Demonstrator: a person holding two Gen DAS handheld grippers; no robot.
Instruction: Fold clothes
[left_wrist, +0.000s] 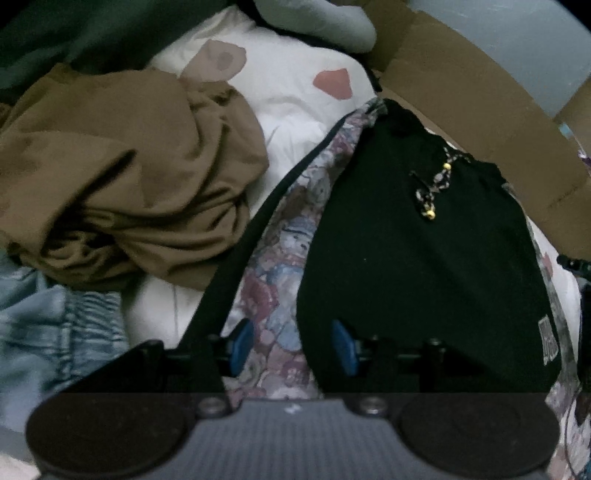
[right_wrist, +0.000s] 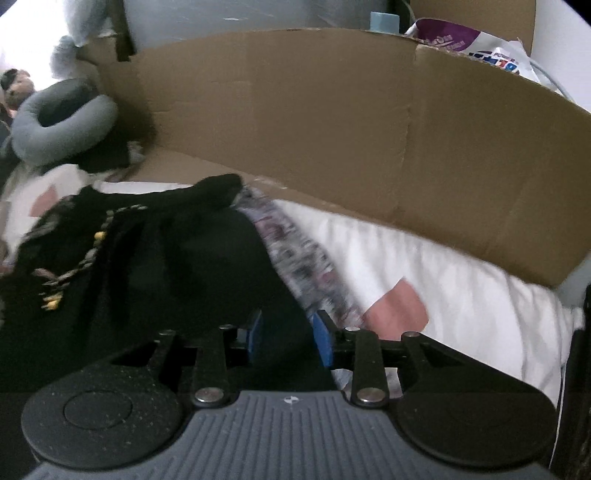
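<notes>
Left wrist view. One black garment (left_wrist: 417, 258) with a patterned lining and drawstring, laid flat and apparently folded on the white bedding (left_wrist: 295, 110). One brown garment (left_wrist: 122, 177), crumpled, unfolded. One pale blue denim piece (left_wrist: 55, 332), bunched at the lower left. Left tongs (left_wrist: 291, 345): about half open over the patterned edge, pads apart, gripping nothing. One cardboard panel (left_wrist: 461, 110) behind.

Right wrist view. Same black garment (right_wrist: 184, 266) beside the cardboard. Right tongs (right_wrist: 288, 339): partly open, black cloth between the pads; whether they press on it cannot be told. One grey neck pillow (right_wrist: 62, 125).

Progress, judged: one item nearly finished, two left.
</notes>
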